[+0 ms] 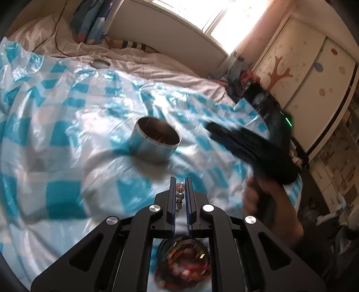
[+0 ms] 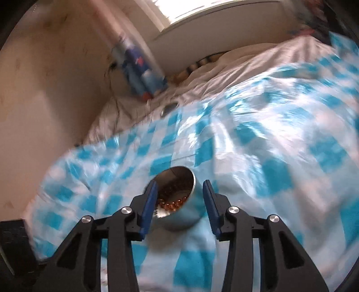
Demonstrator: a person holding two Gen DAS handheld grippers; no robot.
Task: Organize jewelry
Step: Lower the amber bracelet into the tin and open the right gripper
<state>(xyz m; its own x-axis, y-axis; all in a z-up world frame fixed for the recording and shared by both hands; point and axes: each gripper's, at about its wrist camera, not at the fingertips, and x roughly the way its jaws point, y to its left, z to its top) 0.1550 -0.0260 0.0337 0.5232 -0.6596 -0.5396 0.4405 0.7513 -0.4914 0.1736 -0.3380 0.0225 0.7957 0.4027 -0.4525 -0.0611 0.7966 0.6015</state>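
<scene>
My left gripper [image 1: 180, 183] is shut on a beaded bracelet [image 1: 180, 195] of grey and clear beads, held above the checked sheet. Ahead of it stands a round metal tin [image 1: 154, 140], open at the top. Below the left gripper lies a heap of red and amber jewelry [image 1: 184, 260], blurred. My right gripper [image 2: 179, 186] is open, its fingers either side of the tin [image 2: 179, 202], which holds amber beads [image 2: 172, 204]. In the left wrist view the right gripper [image 1: 253, 146] shows as a dark blurred shape to the right of the tin.
A blue and white checked plastic sheet [image 1: 67, 112] covers the bed. A pillow and a blue patterned bag [image 1: 89, 20] lie at the headboard. A small round silver object [image 1: 99, 63] lies on the bedding. A wardrobe [image 1: 303, 67] stands at the right.
</scene>
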